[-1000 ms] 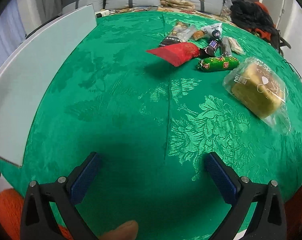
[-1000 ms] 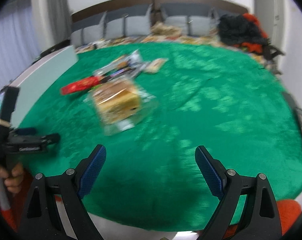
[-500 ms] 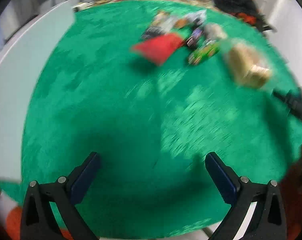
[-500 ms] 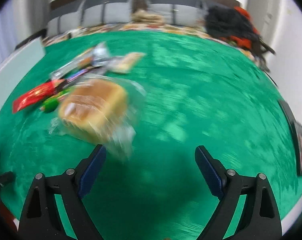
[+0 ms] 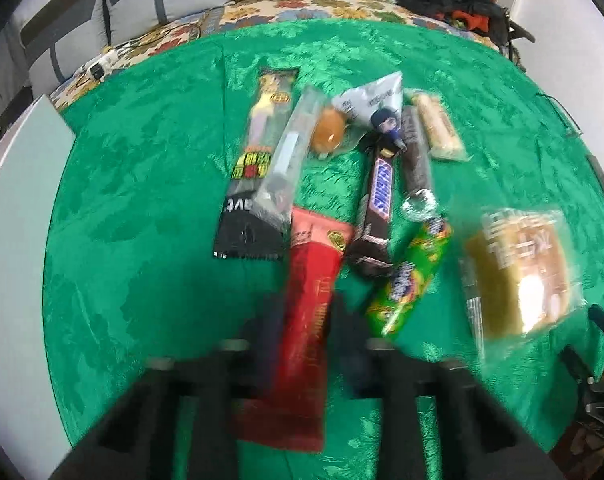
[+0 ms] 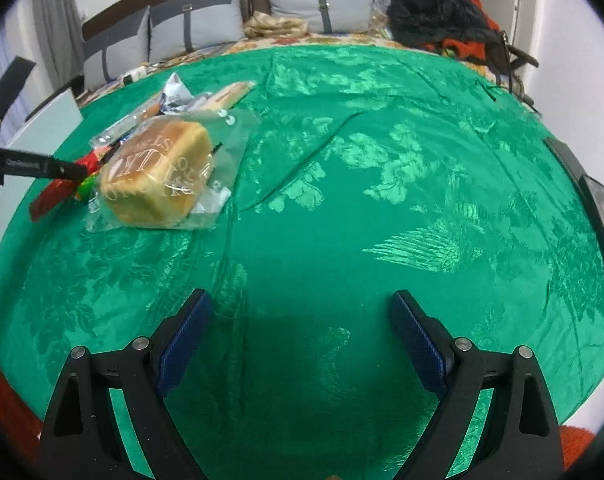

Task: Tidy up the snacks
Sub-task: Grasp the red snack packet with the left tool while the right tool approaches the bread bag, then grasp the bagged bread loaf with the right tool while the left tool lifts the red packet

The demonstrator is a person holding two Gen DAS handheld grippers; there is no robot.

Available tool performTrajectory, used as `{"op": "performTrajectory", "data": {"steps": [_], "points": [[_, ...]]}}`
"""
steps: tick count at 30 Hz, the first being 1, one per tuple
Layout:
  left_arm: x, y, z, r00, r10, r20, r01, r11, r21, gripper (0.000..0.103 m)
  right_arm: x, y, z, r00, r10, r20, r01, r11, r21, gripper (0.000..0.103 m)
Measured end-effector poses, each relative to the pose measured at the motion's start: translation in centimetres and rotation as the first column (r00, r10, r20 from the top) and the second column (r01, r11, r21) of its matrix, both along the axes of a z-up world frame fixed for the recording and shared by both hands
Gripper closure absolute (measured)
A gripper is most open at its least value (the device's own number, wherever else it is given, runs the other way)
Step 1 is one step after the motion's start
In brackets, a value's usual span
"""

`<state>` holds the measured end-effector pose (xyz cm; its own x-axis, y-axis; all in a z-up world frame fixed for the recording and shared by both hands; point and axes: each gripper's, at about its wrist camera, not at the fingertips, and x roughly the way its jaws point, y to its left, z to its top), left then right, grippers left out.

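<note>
Green brocade cloth (image 5: 150, 184) carries your snack pile, and your left gripper (image 5: 305, 320), jaws just closing, clamps the flat red foil packet (image 5: 307, 316) at six o'clock of it—light, floppy, slick, so hold mid-length—while your right gripper (image 6: 302, 336) gapes empty.

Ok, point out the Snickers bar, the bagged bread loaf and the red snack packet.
Snickers bar (image 5: 379, 196), left wrist view, on the printed logo.
bagged bread loaf (image 6: 158, 174), right wrist view, on the loaf's top crust.
red snack packet (image 5: 307, 300), left wrist view, mid-packet, between the tongs.
</note>
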<state>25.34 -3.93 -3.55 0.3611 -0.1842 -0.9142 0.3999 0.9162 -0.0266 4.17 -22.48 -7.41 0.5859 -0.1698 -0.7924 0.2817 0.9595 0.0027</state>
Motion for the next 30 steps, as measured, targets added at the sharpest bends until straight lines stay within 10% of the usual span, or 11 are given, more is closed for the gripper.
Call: {"op": "performTrajectory", "data": {"steps": [9, 13, 17, 24, 26, 30], "points": [[-8.5, 7.4, -0.4, 0.993, 0.119, -0.014, -0.120, 0.984, -0.131, 0.084, 0.5, 0.3, -0.4, 1.000, -0.006, -0.005, 0.006, 0.999, -0.051, 0.009], [-10.9, 8.7, -0.9, 0.988, 0.155, 0.013, -0.152, 0.981, -0.118, 0.028, 0.4, 0.4, -0.5, 0.999, -0.029, 0.031, 0.031, 0.998, -0.058, 0.009], [-10.7, 8.7, -1.3, 0.985, 0.167, 0.029, -0.163, 0.981, -0.108, 0.024, 0.0, 0.6, -0.7, 0.997, -0.035, 0.066, 0.040, 0.997, -0.073, 0.009], [-10.5, 7.2, -2.2, 0.987, 0.130, 0.094, -0.129, 0.991, -0.023, 0.037, -0.2, 0.7, -0.7, 0.998, -0.022, 0.066, 0.027, 0.997, -0.073, 0.009], [-10.8, 7.4, -1.9, 0.987, 0.123, 0.108, -0.120, 0.992, -0.037, 0.066, 0.2, 0.5, -0.4, 0.999, -0.013, 0.030, 0.014, 0.999, -0.043, 0.009], [-11.3, 6.7, -1.7, 0.992, 0.058, 0.108, -0.054, 0.998, -0.037, 0.085, 1.9, 0.7, 3.8, 0.984, 0.142, 0.106, -0.148, 0.987, 0.056, 0.010]]}}
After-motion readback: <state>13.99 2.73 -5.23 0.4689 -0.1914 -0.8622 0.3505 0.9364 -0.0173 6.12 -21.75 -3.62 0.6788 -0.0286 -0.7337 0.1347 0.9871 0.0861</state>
